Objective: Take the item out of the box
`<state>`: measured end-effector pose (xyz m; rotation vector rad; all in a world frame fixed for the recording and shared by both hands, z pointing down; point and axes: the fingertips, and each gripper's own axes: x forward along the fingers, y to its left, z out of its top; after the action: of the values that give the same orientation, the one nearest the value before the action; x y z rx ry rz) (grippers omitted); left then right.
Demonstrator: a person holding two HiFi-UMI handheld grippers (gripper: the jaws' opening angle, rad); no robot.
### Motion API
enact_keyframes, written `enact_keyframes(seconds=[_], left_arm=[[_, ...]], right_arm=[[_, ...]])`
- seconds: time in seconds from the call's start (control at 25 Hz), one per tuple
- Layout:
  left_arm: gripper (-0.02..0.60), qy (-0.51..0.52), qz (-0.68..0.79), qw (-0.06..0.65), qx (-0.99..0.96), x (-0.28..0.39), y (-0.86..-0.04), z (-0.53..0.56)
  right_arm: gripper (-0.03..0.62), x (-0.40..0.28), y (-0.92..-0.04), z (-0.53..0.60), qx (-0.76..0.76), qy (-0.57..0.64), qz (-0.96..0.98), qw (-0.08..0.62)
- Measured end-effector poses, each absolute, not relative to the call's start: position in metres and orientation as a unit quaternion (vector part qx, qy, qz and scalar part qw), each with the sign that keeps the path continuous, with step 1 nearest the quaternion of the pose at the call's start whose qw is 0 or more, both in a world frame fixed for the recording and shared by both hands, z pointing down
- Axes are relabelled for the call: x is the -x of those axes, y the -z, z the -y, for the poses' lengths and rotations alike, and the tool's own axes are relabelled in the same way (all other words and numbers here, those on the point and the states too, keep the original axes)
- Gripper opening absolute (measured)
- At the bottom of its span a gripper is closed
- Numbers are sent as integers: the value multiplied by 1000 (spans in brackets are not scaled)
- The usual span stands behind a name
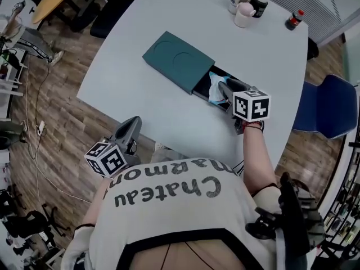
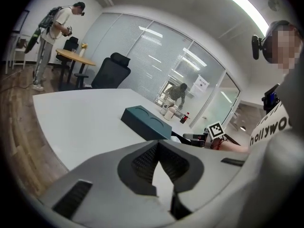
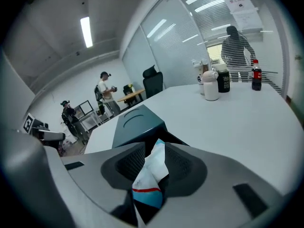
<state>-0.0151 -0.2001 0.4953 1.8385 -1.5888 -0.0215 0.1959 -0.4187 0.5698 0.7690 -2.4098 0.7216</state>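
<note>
Our right gripper at the dark teal flat box, its black drawer slid out.
The jaws stand parted with the crinkled white-and-blue packet between them, at the drawer's open end; our left gripper, clenched and empty, hangs beside the white table.

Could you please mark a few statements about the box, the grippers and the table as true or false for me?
1. The teal box has its drawer slid open. True.
2. The packet is between the left gripper's jaws. False: the left gripper is shut and empty; the packet stands between the right gripper's jaws.
3. A red-capped bottle stands on the table. True.
4. The teal box lies on the floor. False: it lies on the table.
</note>
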Motion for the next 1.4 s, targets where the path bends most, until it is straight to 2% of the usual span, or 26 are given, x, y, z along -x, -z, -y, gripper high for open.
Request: enact_keyframes(seconds=[0.12, 0.24, 0.36, 0.84, 1.4], left_arm=[[-12, 7, 615, 342, -710, 20, -494, 196], [-12, 9, 613, 341, -712, 23, -495, 194], [-12, 14, 614, 338, -713, 28, -495, 192], [-12, 34, 599, 336, -726, 50, -500, 195], [-12, 42, 575, 326, -749, 87, -492, 207]], right_arm=[[119, -184, -575, 417, -283, -247, 882, 285], [163, -176, -594, 410, -279, -244, 867, 334], [164, -177, -611, 406, -285, -252, 852, 361], [161, -181, -625, 412, -322, -247, 833, 375], [100, -193, -620, 413, -386, -279, 800, 366]])
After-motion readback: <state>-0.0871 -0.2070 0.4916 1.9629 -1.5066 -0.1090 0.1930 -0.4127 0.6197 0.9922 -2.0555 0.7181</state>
